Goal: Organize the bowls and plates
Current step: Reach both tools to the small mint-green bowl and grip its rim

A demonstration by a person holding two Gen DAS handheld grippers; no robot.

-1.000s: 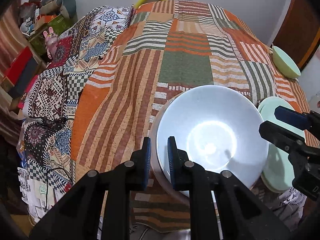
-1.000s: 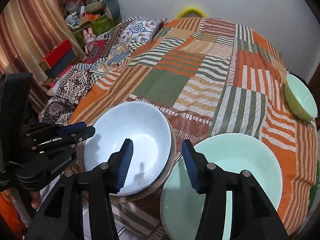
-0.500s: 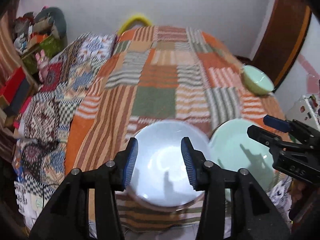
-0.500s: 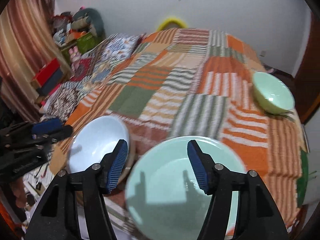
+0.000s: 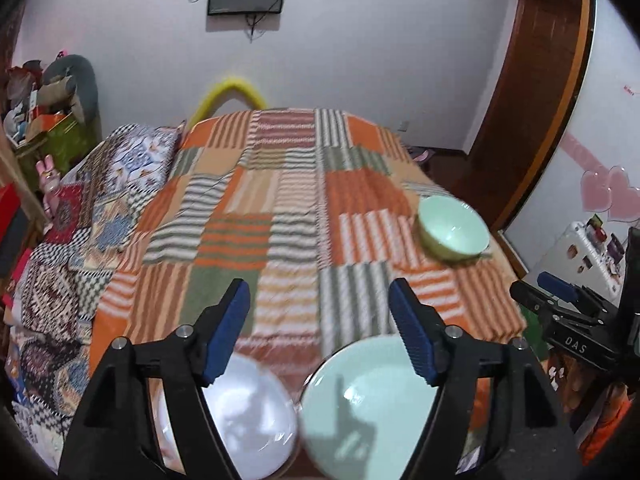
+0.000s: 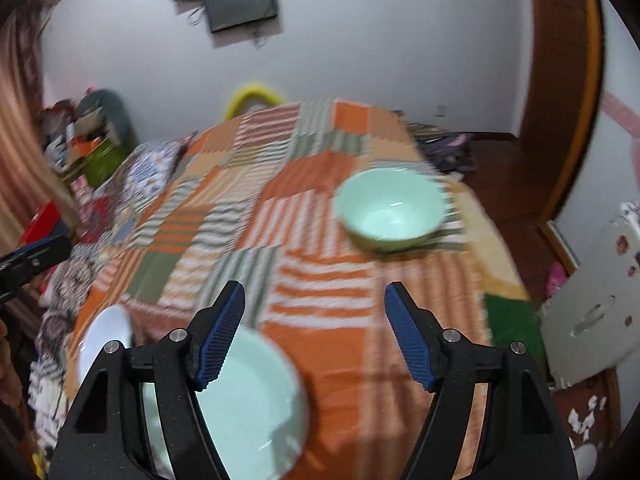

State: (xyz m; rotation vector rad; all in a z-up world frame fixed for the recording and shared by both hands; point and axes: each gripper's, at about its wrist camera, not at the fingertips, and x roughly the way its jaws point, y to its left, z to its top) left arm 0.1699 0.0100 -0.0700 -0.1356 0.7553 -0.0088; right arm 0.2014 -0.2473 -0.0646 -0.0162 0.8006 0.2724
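Both sets of fingers are opening and hold nothing; our left fingers [image 5: 320,328] stand wide apart above the bed [image 5: 288,216], with only the quilt between the blue pads, and our right fingers [image 6: 314,334] are spread about as wide, again with bare quilt between them; at the near edge of the bed the white plate [image 5: 248,416] lies on the left with the green plate [image 5: 360,408] just beside it on the right, their rims very close, though blur keeps us from telling whether they touch; in the right view the green plate [image 6: 248,396] sits under the left finger and the white plate [image 6: 104,336] shows further left; the green bowl [image 5: 454,228] stands upright near the bed's far right edge, well apart from the plates; the bowl [image 6: 392,208] is clearer in the right view; the right gripper [image 5: 560,300] shows at the left view's right edge.
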